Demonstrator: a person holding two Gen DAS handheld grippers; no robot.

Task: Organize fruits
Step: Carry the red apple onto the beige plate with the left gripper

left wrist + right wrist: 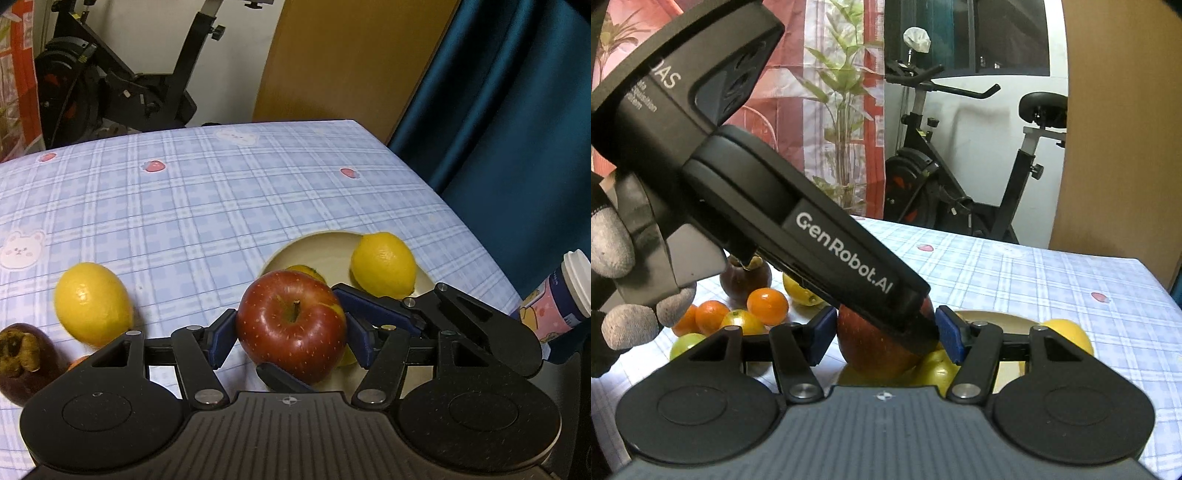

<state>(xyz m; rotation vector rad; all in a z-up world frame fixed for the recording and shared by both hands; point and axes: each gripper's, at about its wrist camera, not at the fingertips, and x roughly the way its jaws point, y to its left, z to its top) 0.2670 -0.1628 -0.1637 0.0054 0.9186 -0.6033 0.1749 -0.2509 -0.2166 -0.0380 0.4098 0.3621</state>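
A red apple [291, 325] sits between the blue pads of my left gripper [290, 332], held over the near rim of a cream plate [314, 251]. The plate holds a lemon [382, 264] and other yellow-green fruit, partly hidden. My right gripper [882, 334] is open, its pads on either side of the same apple [871, 350]; the left gripper's body crosses in front. It also shows in the left wrist view as blue fingers [373, 310] beside the apple. A second lemon [92, 302] and a dark mangosteen [22, 358] lie left on the tablecloth.
Several oranges [766, 301] and a green fruit [685, 343] lie left of the plate. A pink paper cup with white lid [561, 299] stands at the right. The table's far edge [258, 125] meets an exercise bike, a wooden panel and a blue curtain.
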